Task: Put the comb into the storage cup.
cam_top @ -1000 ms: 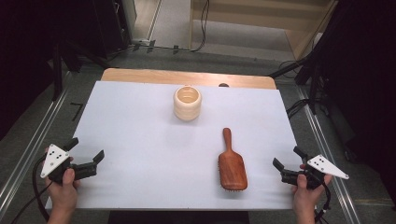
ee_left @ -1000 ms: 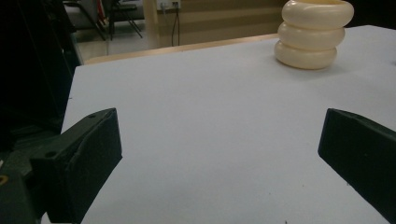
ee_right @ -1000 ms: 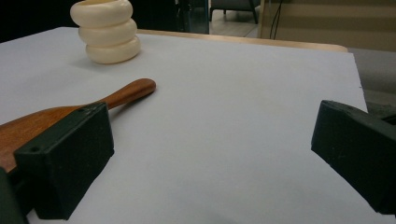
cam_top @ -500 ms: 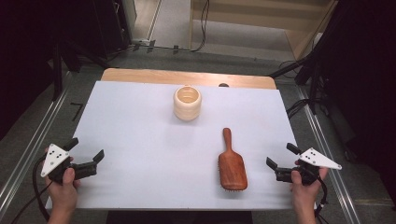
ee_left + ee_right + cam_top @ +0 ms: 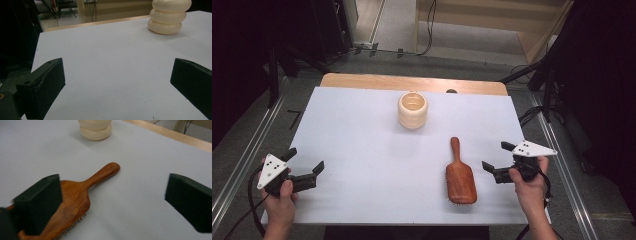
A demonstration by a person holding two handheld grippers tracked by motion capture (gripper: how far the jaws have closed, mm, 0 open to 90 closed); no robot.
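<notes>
I hold the right gripper (image 5: pixel 499 162) just right of the wooden paddle hairbrush (image 5: pixel 460 175), jaws set wide with nothing between them; they have just been closing a little. The brush lies bristles down, handle pointing away from me toward the cream ribbed cup (image 5: pixel 412 110), which stands well apart up the sheet. The white table sheet (image 5: pixel 362 145) lies bare between my two tools, giving open room inward. Behind the right gripper the sheet's right edge is near; its near edge runs just below my right hand (image 5: pixel 529 187).

From the right gripper view, the brush head (image 5: pixel 67 207) sits against the inner side of the left-hand jaw, partly behind it; I cannot tell if they touch. That view also shows bristle tips under the brush's edge, which the high view barely resolves.

My left gripper (image 5: pixel 305 167) sits near the sheet's left corner, jaws wide and empty, pointing inward. Its own view shows bare sheet ahead, the cup (image 5: pixel 168 16) far off to the right, and the sheet's left edge close beside the left-hand jaw.

Both hands grip from below, tools held roughly level, pointing toward each other.
</notes>
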